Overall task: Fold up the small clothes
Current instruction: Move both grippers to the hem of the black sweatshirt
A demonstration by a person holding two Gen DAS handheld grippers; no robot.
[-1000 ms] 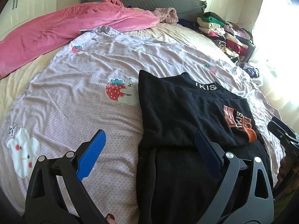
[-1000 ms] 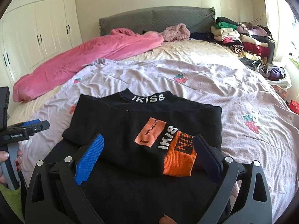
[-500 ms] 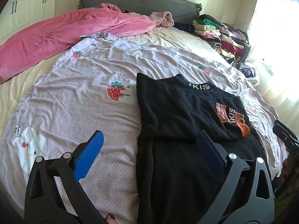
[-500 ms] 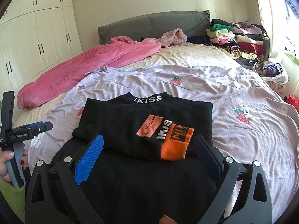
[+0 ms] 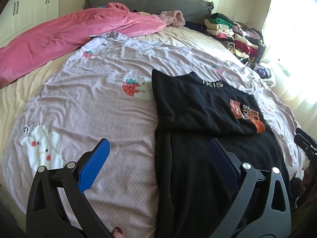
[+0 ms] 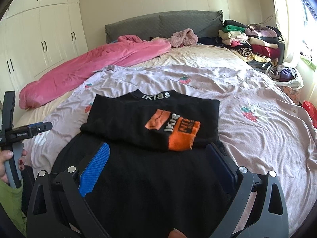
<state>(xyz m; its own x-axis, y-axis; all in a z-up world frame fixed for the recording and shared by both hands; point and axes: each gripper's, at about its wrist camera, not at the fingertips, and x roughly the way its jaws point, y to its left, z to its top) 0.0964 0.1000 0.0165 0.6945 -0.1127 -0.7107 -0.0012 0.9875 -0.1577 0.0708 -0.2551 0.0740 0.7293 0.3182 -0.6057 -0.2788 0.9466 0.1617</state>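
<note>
Black IKISS sweatshirt part-folded on lilac strawberry sheet; above its hem, left gripper and right gripper spread wide, holding nothing.

The near hem of the black garment runs out of the bottom edge, below the orange patch. The small lettering on that patch is too fine to read. In the left wrist view, the collar text, beyond the patch, shows only in part. The right gripper, right of the patch, is cut by the edge; its fingers' spacing is indeterminate there.
</note>
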